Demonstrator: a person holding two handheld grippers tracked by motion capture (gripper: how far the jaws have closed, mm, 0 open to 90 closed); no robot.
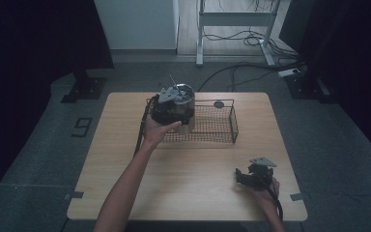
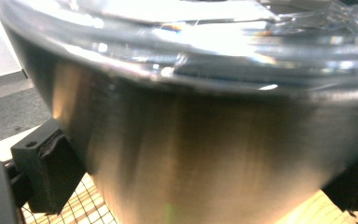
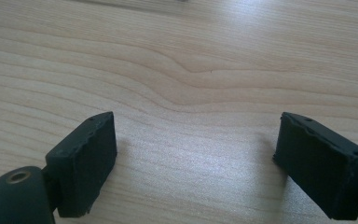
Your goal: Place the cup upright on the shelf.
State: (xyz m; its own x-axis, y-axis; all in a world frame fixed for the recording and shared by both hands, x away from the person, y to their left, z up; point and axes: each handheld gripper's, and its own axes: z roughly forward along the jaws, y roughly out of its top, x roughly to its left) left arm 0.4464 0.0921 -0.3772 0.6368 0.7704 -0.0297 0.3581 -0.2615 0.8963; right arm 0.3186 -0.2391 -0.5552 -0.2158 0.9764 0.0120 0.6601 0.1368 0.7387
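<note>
The left tool (image 1: 175, 107) pinches the steel pot (image 2: 205, 154), seemingly not yet set down in the wire basket (image 1: 222, 126). The right tool (image 3: 196, 163) rests spread on the bench (image 1: 193, 174).

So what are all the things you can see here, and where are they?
Metal pot: one, shiny silver, with a clear lid, at the left end of the wire basket, between the pads of the left hand-held gripper.
Wire basket: one, dark mesh, far middle of the table.
Small round thing: one, dark, on the table just behind the basket; too small to tell what.
Table: one, light wood.
Cables: several, dark, on the floor beyond the table.
Left hand-held gripper: one, black, closed on the pot's sides.
Right hand-held gripper: one, black, near right of the table, jaws open with bare wood between them.
</note>
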